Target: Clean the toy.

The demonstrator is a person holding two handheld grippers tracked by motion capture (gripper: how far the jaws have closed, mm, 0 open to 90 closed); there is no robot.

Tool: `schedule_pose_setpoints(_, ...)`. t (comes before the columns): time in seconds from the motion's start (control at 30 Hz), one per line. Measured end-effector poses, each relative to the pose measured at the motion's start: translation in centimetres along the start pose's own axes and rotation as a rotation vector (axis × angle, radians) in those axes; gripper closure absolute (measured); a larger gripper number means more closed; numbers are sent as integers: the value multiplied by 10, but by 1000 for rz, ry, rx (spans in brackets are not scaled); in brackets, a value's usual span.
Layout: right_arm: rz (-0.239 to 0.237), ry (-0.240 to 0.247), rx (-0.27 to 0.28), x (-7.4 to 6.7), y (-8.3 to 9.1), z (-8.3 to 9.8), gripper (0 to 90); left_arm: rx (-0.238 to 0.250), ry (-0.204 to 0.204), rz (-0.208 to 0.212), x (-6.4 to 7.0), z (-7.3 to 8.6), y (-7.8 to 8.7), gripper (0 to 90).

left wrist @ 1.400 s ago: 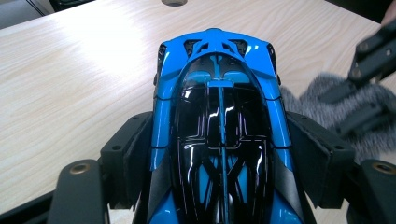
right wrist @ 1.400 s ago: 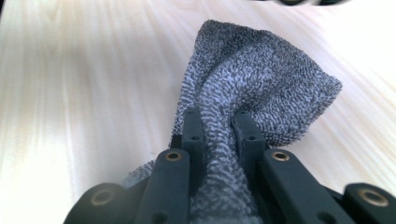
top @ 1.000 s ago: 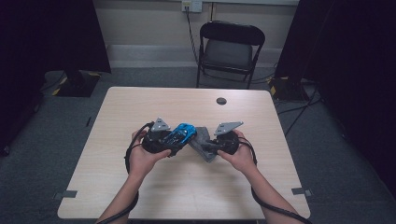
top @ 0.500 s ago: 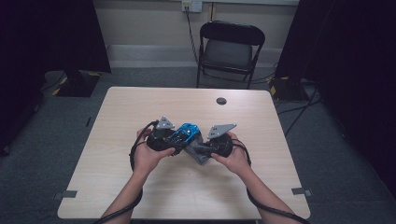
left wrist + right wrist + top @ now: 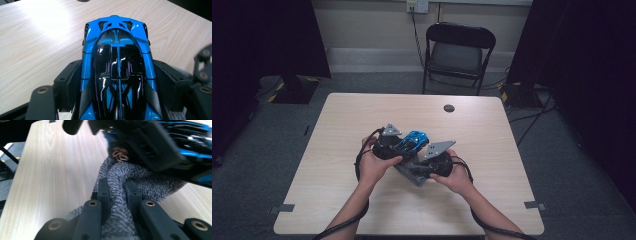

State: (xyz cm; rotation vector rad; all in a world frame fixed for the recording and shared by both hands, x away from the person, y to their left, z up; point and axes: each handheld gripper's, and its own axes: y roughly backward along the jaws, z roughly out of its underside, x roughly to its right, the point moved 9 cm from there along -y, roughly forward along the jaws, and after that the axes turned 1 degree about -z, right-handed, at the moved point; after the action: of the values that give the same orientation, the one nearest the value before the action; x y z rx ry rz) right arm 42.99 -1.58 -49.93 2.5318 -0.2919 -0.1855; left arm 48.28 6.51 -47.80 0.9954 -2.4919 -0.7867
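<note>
Blue toy car (image 5: pixel 117 67) pinched btwn left tongs (image 5: pixel 117 87) above surface (image 5: pixel 337 125); right tongs (image 5: pixel 117 192) clamp grey cloth (image 5: pixel 120 220) just under car

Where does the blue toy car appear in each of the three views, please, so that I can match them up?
High view: the blue toy car sits mid-table between the two hands, above the grey cloth.
Left gripper view: it lies centre frame, lengthwise between the left gripper jaws, which clamp its sides.
Right gripper view: its blue and black body crosses the upper right, above the cloth pinched by the right gripper.
Shared landmark: the pale wooden table.
</note>
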Motion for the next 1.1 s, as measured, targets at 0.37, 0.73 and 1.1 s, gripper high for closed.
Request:
schedule_pose_setpoints(0.37,-57,61,-46,-24,2,15,779,30,5,-30,-6,-7,10,279)
schedule_pose_setpoints(0.73,222,-88,-71,61,59,45,777,8,-38,-31,7,9,20,279)
schedule_pose_setpoints(1.1,142,-30,-14,34,35,19,776,-2,-45,3,20,7,6,279)
